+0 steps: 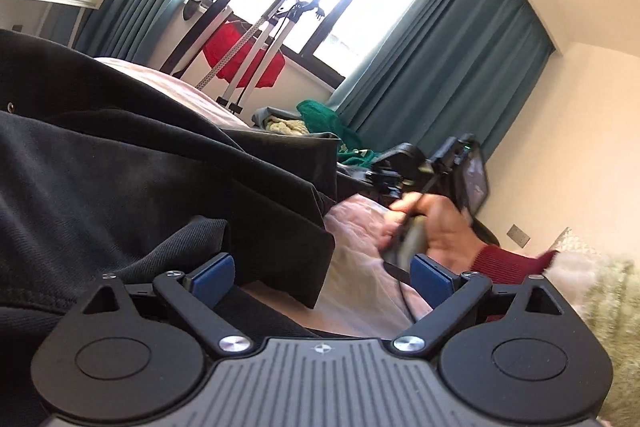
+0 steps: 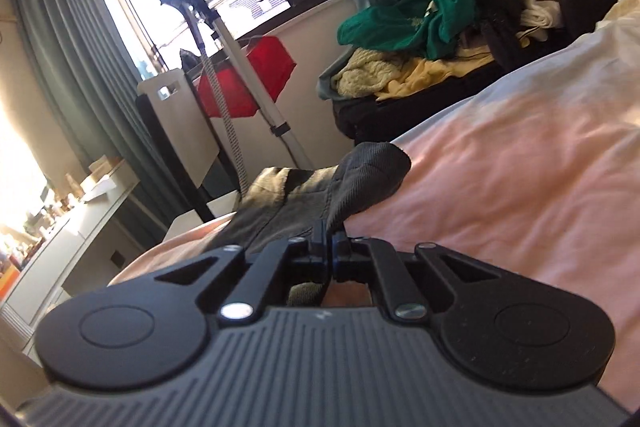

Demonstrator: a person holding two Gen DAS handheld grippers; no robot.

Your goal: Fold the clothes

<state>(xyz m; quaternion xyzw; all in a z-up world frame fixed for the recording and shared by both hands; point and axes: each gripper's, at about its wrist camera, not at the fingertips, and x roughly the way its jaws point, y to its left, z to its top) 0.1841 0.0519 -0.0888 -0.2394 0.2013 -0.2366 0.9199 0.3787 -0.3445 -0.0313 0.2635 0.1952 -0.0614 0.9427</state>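
Note:
A dark grey corduroy garment lies in folds on the pink bedsheet. My left gripper is open, its blue pads on either side of the garment's lower edge, holding nothing. The right gripper shows in the left wrist view, held by a hand in a red sleeve, at the garment's far corner. In the right wrist view my right gripper is shut on a corner of the same corduroy garment, which bunches up in front of the fingers over the pink sheet.
A pile of green, yellow and cream clothes lies on a dark case beyond the bed. A garment steamer stand with a red item stands by the window. A white desk sits at left. A fluffy cream blanket lies at right.

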